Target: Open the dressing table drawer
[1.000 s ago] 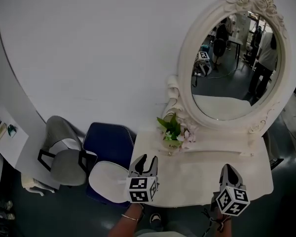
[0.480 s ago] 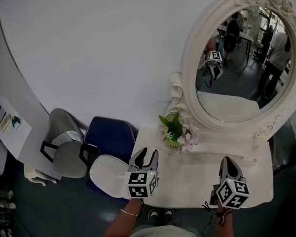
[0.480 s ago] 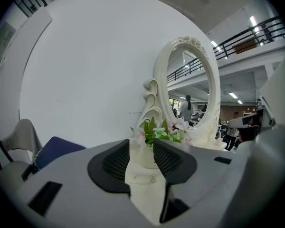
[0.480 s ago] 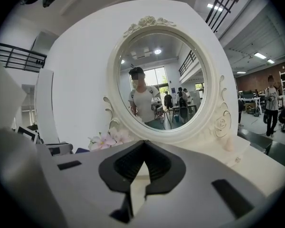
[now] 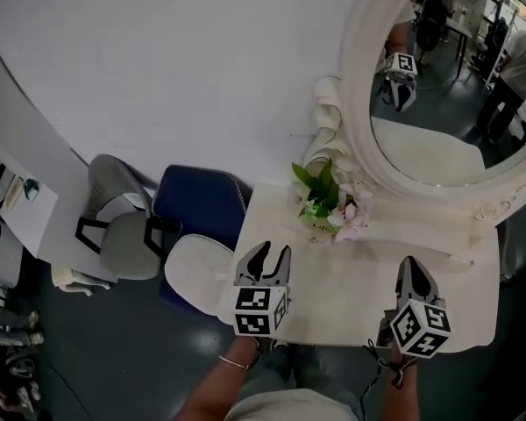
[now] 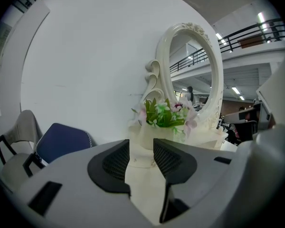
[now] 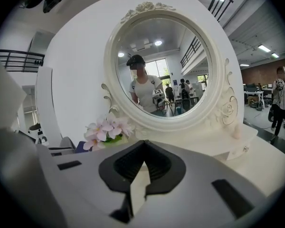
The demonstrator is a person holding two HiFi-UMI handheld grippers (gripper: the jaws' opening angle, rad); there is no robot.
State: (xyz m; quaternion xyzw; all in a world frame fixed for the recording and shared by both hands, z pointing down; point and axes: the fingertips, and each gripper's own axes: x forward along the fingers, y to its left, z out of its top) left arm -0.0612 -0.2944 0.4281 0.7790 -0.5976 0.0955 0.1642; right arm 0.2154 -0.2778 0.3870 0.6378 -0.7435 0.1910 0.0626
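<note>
Over the near edge of the dressing table [image 5: 351, 298] both tools hover side by side, the left gripper [image 5: 273, 253] toward the table's 9 o'clock end and the right gripper [image 5: 413, 266] toward its 3 o'clock end. The left one's jaws stand a moderate gap apart with only bare tabletop between them; the right one's jaws are closed tip to tip on nothing. This looks like the approach step, with no drawer touched yet. The one drawer front on show is a small drawer [image 7: 233, 152] at the foot of the mirror [image 5: 456, 86], with a tiny knob [image 7: 245, 149] at about 3 o'clock from the right jaws in the right gripper view; whether another drawer sits under the table's front edge is hidden. The next move probably calls for the right jaws to part, reach forward toward 1 o'clock, pinch that knob and pull straight back toward 6 o'clock. Room is good: the tabletop between grippers and mirror base is bare. The flowers [image 5: 329, 202] stand at 1 o'clock from the left gripper, well clear of the right one's path. Off the table's 9 o'clock edge sit a white stool [image 5: 193, 289], a blue chair [image 5: 197, 207] and a grey chair [image 5: 123, 235], so a left-side swing has less space.
</note>
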